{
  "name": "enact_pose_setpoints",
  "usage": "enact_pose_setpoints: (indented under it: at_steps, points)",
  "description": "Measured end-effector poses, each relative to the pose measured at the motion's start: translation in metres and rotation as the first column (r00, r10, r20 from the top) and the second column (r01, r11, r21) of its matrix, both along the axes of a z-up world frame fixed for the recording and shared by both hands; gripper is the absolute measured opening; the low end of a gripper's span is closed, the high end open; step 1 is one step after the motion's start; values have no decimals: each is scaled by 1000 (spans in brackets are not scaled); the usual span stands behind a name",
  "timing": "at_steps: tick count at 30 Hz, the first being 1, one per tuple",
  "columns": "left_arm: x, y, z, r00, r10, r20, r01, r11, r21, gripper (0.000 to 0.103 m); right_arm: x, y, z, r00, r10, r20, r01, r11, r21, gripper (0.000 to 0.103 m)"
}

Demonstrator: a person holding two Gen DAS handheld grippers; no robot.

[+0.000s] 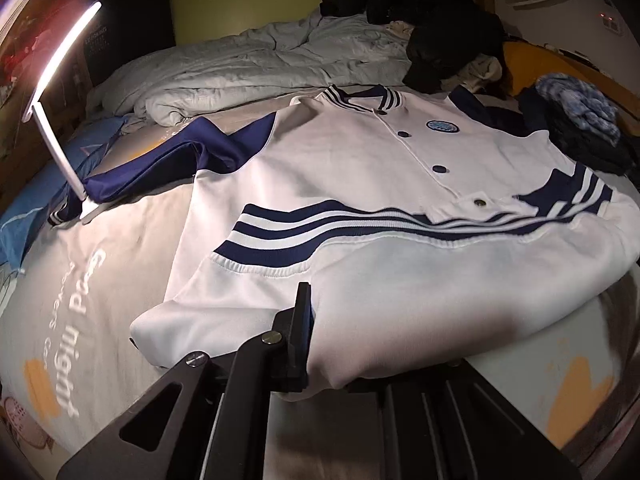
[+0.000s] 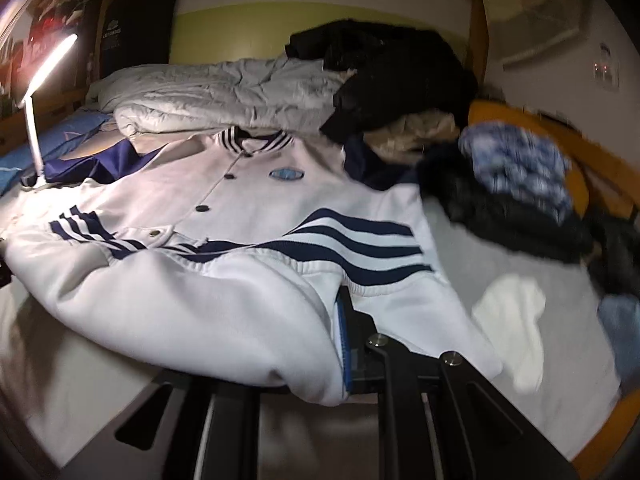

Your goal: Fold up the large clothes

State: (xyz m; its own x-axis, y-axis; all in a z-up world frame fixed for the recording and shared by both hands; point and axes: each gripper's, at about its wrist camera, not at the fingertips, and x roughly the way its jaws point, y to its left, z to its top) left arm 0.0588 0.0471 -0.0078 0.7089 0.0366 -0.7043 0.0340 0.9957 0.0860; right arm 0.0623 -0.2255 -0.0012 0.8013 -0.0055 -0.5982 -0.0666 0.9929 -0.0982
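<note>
A white varsity jacket (image 1: 360, 152) with navy sleeves, navy striped hem and dark snaps lies front-up on the bed; it also shows in the right wrist view (image 2: 260, 200). Its lower part is folded up, so the striped hem (image 1: 304, 228) lies across the middle. My left gripper (image 1: 316, 320) is shut on the white folded edge at the near left. My right gripper (image 2: 336, 332) is shut on the same folded edge at the near right. In each view only one finger shows; fabric covers the other.
A lit white desk lamp (image 1: 56, 92) stands on the bed at the left, on the navy sleeve (image 1: 160, 160). A rumpled grey duvet (image 1: 256, 64) and black clothes (image 1: 432, 20) lie behind. A pile of dark and blue clothes (image 2: 516, 184) sits at the right. A white cloth (image 2: 516, 320) lies near right.
</note>
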Motion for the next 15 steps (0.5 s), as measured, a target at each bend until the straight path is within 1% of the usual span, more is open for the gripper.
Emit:
enact_pose_setpoints:
  at_steps: [3,6,9,12,15]
  points:
    - [-20,0,-5,1000,4,-12,-4,1000,-10,11,-21,1,-7,1000,2,-24,-2,1000,1,15]
    - [-38,1,-9,1000,7,-26,-7,1000,-20,11,-39,-3,-12,999,4,-45,-2,1000,28,15]
    - [-52,-1,-13,999,22,-34,-23,999,-25,11,-52,-2,-14,999,2,-48,-1,1000,24,15]
    - [-64,-6,-19,999,24,-49,-23,1000,11,11,-56,-5,-14,998,4,-66,-1,999,36,15]
    - [-73,-3,-24,997,36,-68,-38,999,-29,11,-66,-6,-20,997,9,-83,-6,999,36,15]
